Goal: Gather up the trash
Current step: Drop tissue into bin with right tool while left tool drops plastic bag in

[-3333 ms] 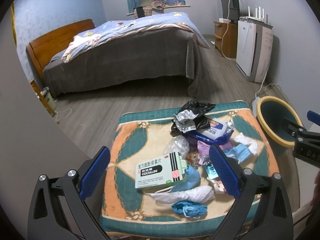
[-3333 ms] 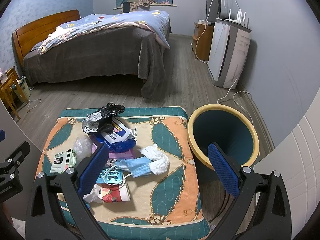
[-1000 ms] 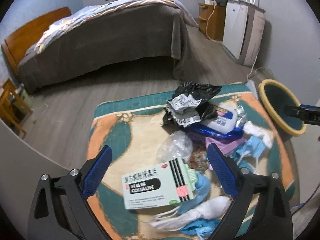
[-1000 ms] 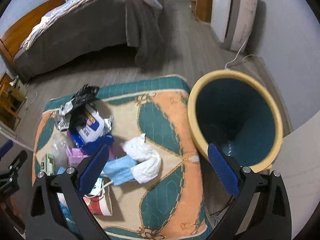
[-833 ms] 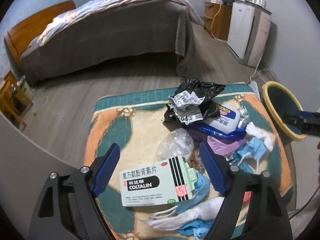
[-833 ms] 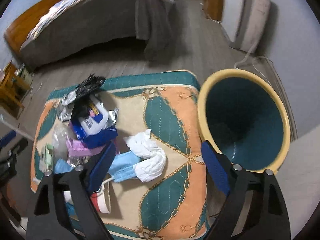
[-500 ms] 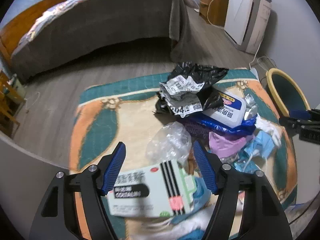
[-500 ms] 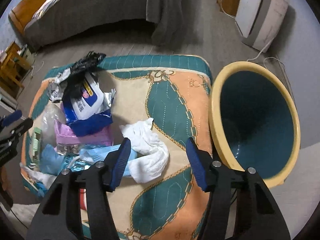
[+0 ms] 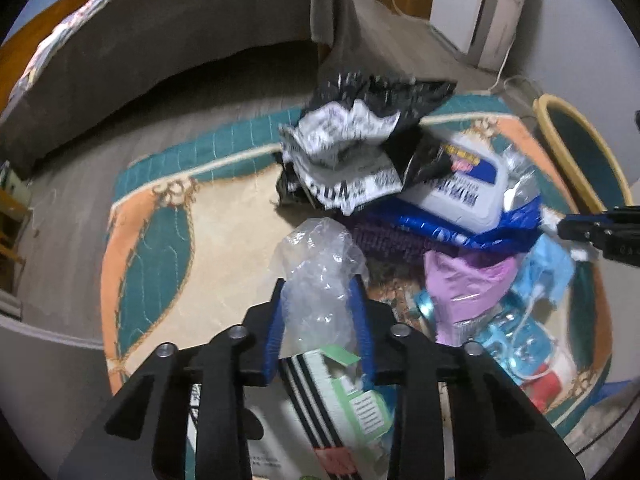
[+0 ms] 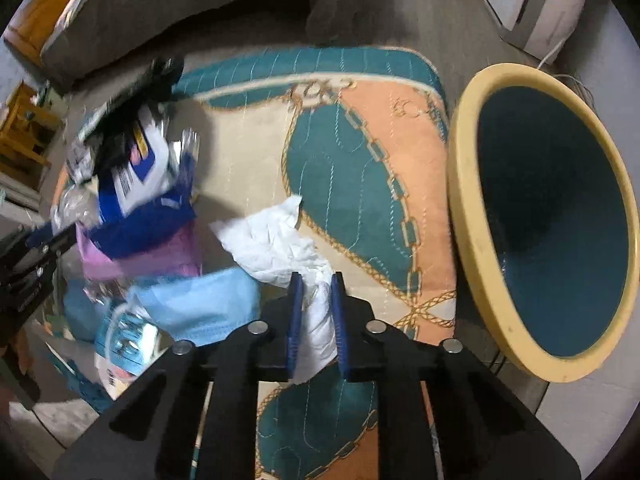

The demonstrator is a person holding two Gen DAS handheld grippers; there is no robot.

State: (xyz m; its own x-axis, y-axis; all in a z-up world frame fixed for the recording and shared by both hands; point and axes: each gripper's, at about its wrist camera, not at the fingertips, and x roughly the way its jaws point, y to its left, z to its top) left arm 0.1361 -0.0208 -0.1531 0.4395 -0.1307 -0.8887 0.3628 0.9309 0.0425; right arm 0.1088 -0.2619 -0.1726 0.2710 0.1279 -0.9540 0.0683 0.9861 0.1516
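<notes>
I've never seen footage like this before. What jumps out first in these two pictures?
Two pairs of blue-padded fingers, each pinching a piece of rubbish: the left gripper holds a crumpled clear plastic bag, the right gripper a wad of white tissue. Both come from a messy trash pile on a patterned cushion, with a yellow-rimmed bin beside its right edge.

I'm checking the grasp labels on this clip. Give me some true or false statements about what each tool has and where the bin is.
1. The left tool is closed on the clear plastic bag. True.
2. The right tool grips the blue face mask. False: it pinches the white tissue.
3. The bin stands beside the patterned mat. True.
4. The bin holds the tissue. False: the tissue lies on the mat.
</notes>
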